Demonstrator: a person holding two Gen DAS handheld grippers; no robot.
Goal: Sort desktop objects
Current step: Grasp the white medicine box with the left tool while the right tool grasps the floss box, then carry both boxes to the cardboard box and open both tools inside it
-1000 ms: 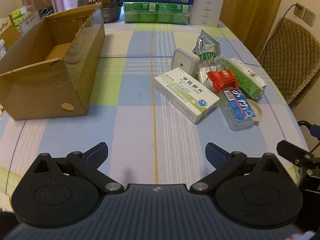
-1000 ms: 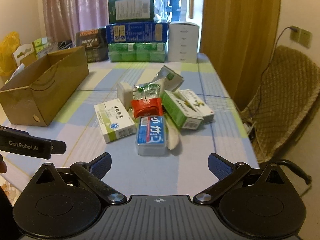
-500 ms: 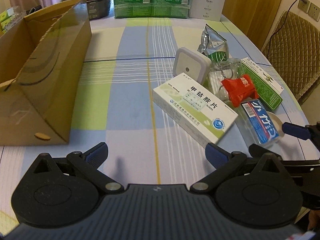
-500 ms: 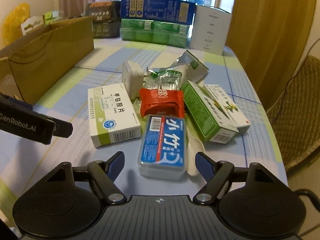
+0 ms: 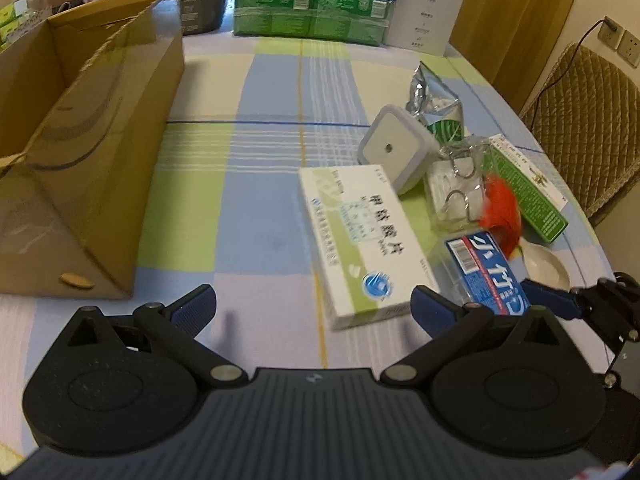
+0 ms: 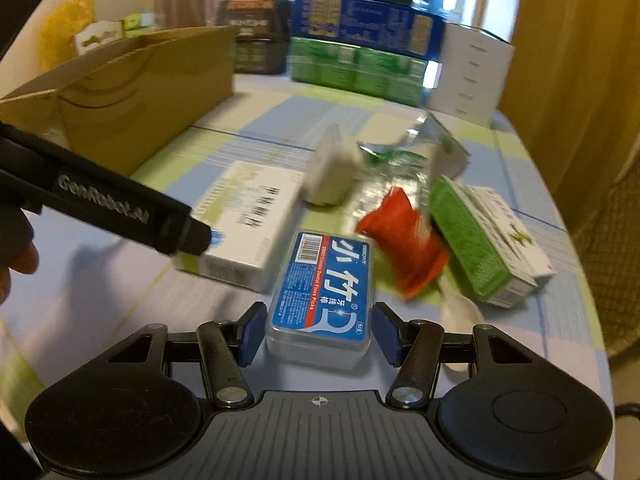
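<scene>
The right gripper (image 6: 320,330) has its jaws set on either side of the near end of the clear dental floss pick box (image 6: 324,294) with the blue label; the blue pads sit just beside the box's two long sides, and whether they press it yet cannot be told, so the grasp is uncertain. Ahead of the jaws and slightly to their right lies a red packet (image 6: 404,242), and further right a green carton (image 6: 476,240) leans against a white one. A white plastic spoon (image 6: 460,312) lies just right of the floss box.

The left gripper (image 5: 314,314) has its jaws spread wide and empty above the checked tablecloth (image 5: 256,208). The near corner of the white and green medicine box (image 5: 364,240) lies between the jaws, close to the right pad. Beyond that box stands a white square night-light plug (image 5: 394,152) and a foil pouch (image 5: 434,98). Left of the jaws and ahead sits the open cardboard box (image 5: 96,160).
</scene>
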